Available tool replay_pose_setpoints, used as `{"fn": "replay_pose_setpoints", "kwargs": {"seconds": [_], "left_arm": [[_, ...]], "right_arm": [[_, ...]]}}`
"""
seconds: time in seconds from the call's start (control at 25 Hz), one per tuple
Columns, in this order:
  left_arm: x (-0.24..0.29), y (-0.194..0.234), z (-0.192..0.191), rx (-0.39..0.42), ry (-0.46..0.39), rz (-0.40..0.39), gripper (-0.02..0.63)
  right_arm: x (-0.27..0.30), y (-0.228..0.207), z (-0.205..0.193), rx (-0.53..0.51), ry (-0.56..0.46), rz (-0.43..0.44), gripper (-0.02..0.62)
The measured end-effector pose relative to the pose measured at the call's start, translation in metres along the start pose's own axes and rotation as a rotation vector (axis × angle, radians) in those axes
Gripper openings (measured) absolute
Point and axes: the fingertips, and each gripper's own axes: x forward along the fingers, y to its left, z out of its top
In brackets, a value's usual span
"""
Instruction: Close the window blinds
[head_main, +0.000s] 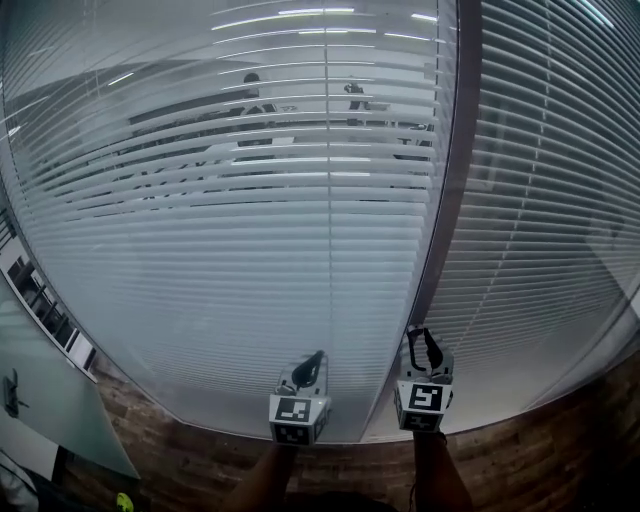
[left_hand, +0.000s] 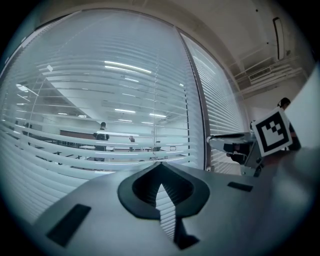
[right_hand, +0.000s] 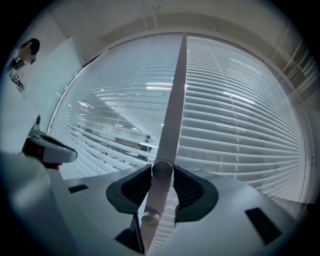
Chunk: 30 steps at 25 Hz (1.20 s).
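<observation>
White horizontal blinds (head_main: 230, 230), half-open

White horizontal-slatted blinds (head_main: 250, 250), pale grey wand (right_hand: 156, 195), black-and-white square markers on the left gripper (head_main: 305, 368) and right gripper (head_main: 428, 350), black ribbed pads (right_hand: 131, 189), light grey gripper bodies, brown brick-patterned wall (head_main: 180, 455) under the window's lower edge

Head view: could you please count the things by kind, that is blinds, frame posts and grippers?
Blinds: 2, the left blind and the right blind
Frame post: 1
Grippers: 2, the left gripper and the right gripper
Total: 5
</observation>
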Motion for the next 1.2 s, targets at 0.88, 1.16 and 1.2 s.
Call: {"fn": "replay_pose_setpoints", "kwargs": {"seconds": [0.88,1.16,1.2], "left_arm": [[0.003,-0.004,-0.004,0.011,0.011,-0.020,0.000],[0.002,0.001,-0.002,0.009,0.006,-0.011,0.000],[0.002,0.001,-0.002,0.008,0.007,-0.012,0.000]], "right_arm": [[0.001,0.011,0.004,-0.709,0.049,0.063,0.127],[0.001,0.014,-0.002,-1.127,0.045,0.076,0.126],[0.002,0.014,-0.002,-1.199,0.047,0.076,0.126]]}}
